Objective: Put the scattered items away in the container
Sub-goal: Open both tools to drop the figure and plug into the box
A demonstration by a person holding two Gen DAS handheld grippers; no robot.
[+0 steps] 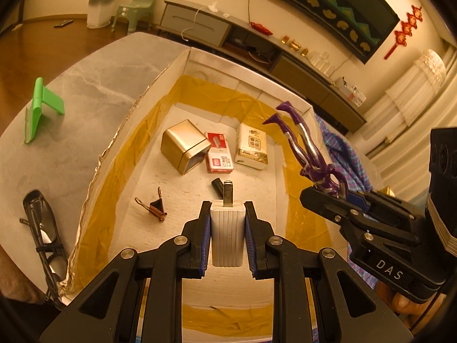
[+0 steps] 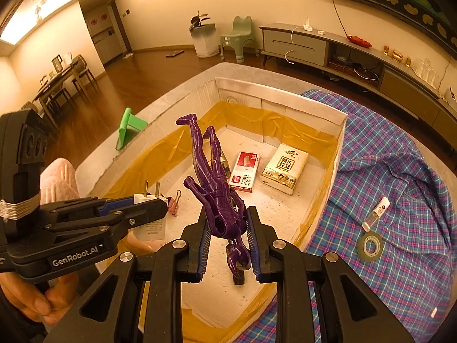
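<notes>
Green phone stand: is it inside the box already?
No, the green phone stand sits on the grey tabletop outside the box's left wall.

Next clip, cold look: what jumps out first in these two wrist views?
The purple action figure grabs the eye: upside down, legs in the air, clamped in the right gripper over the open white box. Beside it, the left gripper holds a white plug adapter, prongs pointing away, over the same box. A green stand and black glasses lie outside on the table.

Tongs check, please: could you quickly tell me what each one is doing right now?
Left tongs: closed on the white plug adapter.
Right tongs: closed on the purple figurine.
</notes>
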